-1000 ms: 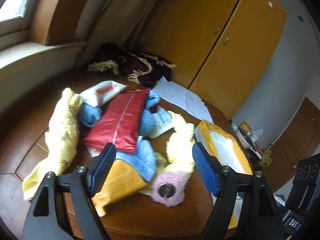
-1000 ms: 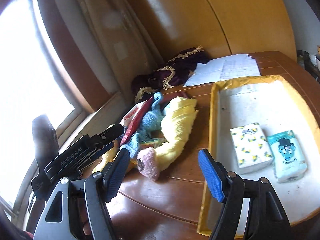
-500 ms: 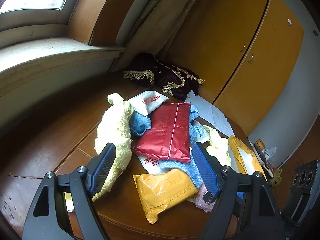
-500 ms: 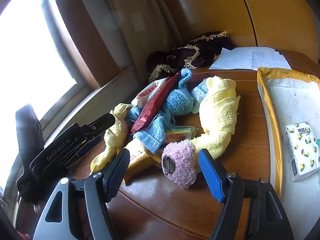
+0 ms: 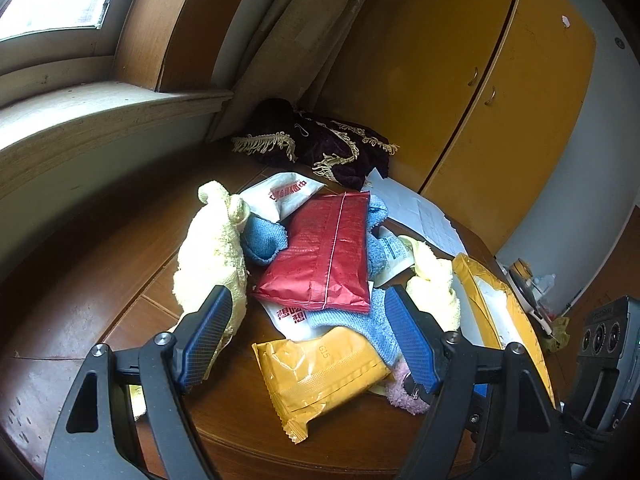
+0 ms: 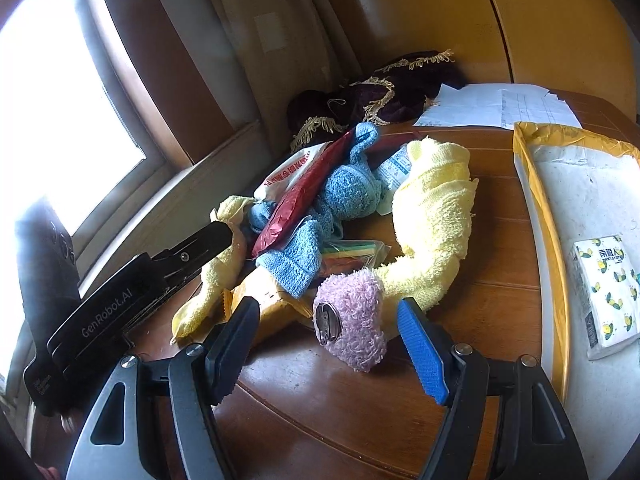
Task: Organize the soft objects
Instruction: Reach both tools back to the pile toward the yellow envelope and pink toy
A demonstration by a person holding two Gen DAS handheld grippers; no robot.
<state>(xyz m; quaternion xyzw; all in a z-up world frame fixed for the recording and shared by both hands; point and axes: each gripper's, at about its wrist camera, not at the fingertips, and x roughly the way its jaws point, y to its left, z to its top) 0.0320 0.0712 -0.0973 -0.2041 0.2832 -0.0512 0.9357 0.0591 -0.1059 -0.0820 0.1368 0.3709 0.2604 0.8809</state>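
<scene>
Both claws gape wide, gripping nothing. Left claw [image 5: 308,332] hovers over the heap on the brown wooden desk [image 5: 100,240]: shiny red foil packet [image 5: 324,256] on top of blue knitted cloth [image 5: 360,328], mustard-yellow plastic packet [image 5: 320,372] in front. Right claw [image 6: 328,344] frames fuzzy pink pouch [image 6: 352,316], touching pale yellow terry towel [image 6: 436,216]. White lemon-print tissue pack [image 6: 608,292] lies in yellow-rimmed white tray [image 6: 540,208].

Left tool [image 5: 308,332] spread wide above glossy red foil packet [image 5: 324,256], atop crumpled blue knitted cloth [image 5: 264,236]; orange-yellow plastic packet [image 5: 320,376] below, possibly touching it, on brown wooden table [image 5: 100,240].
</scene>
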